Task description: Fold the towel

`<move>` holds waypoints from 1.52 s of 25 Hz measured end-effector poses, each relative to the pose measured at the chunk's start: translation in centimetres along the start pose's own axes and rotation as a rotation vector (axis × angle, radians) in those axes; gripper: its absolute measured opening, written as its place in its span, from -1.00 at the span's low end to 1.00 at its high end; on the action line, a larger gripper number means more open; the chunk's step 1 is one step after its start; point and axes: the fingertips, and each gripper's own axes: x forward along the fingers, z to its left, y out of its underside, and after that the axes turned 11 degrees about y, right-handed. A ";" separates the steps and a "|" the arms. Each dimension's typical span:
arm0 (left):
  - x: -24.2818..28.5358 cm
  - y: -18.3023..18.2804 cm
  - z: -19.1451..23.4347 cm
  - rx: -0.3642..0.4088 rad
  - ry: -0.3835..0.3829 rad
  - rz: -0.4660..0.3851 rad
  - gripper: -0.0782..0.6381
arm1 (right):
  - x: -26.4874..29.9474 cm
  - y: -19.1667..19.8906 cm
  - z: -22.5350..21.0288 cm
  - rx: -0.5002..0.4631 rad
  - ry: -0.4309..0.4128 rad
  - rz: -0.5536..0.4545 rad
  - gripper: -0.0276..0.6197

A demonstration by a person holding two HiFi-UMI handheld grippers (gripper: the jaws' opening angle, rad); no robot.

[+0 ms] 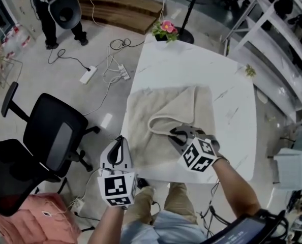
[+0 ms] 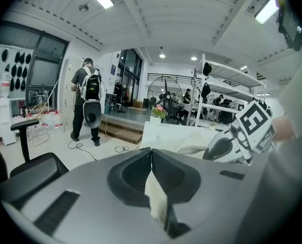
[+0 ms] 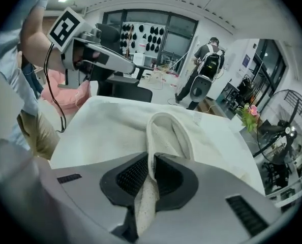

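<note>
A beige towel (image 1: 141, 121) lies spread on the white table (image 1: 232, 136), with one edge lifted and curled over into a loop (image 3: 166, 123). My right gripper (image 1: 179, 134) sits over the towel's near middle. Its jaws (image 3: 152, 159) are pinched on that lifted edge, and the cloth runs down between the pads. My left gripper (image 1: 119, 145) hangs at the table's near left edge. It is shut (image 2: 151, 154) on a strip of the towel (image 2: 156, 200) that shows between its jaws. In the left gripper view the right gripper (image 2: 242, 136) stands ahead to the right.
A black office chair (image 1: 54, 136) stands on the floor left of the table, with a pink cloth (image 1: 34, 222) near it. A flower pot (image 1: 166, 30) sits at the table's far edge. A power strip and cables (image 1: 88, 75) lie on the floor. A person (image 1: 54, 9) stands far left.
</note>
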 end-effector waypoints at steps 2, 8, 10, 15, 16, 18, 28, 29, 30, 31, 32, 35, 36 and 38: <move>-0.2 0.0 0.4 -0.001 -0.008 0.000 -0.76 | -0.8 -1.3 0.4 0.042 -0.043 -0.028 -0.79; -1.4 -1.0 1.5 -0.028 -0.041 -0.032 -0.76 | -4.0 -8.1 5.6 0.303 -0.274 -0.120 -0.81; -2.0 -1.1 1.8 -0.036 -0.050 -0.038 -0.76 | -3.0 -8.9 7.4 0.328 -0.272 -0.099 -0.81; -3.5 -0.1 2.5 -0.049 -0.079 -0.016 -0.76 | 1.9 -7.2 10.4 0.325 -0.225 -0.002 -0.81; -3.6 0.2 2.6 -0.054 -0.086 -0.011 -0.76 | 2.7 -7.0 10.5 0.328 -0.220 0.001 -0.81; -3.8 0.7 2.9 -0.060 -0.102 -0.004 -0.76 | 3.1 -7.1 10.7 0.338 -0.239 -0.014 -0.79; -1.9 1.7 -2.5 -0.120 -0.044 -0.001 -0.75 | -9.2 -8.6 3.1 0.273 -0.425 -0.274 -0.35; -1.6 2.0 -3.3 -0.131 -0.042 0.008 -0.74 | -9.9 -8.2 1.5 0.236 -0.404 -0.302 -0.35; -1.4 2.3 -4.0 -0.140 -0.042 0.020 -0.69 | -10.4 -7.5 -0.4 0.194 -0.368 -0.317 -0.35; -1.1 2.6 -4.6 -0.149 -0.043 0.032 -0.63 | -10.5 -6.5 -2.3 0.149 -0.326 -0.316 -0.36; -0.8 3.1 -5.2 -0.159 -0.047 0.045 -0.57 | -10.3 -5.1 -4.2 0.100 -0.284 -0.302 -0.36; -0.1 4.8 -6.5 -0.197 -0.089 0.082 -0.45 | -8.7 -0.4 -8.1 -0.124 -0.195 -0.233 -0.35; 0.1 5.3 -6.8 -0.211 -0.106 0.093 -0.43 | -7.9 0.8 -8.6 -0.227 -0.183 -0.220 -0.35; 0.6 6.3 -7.3 -0.240 -0.138 0.117 -0.41 | -6.3 2.9 -8.5 -0.442 -0.185 -0.214 -0.32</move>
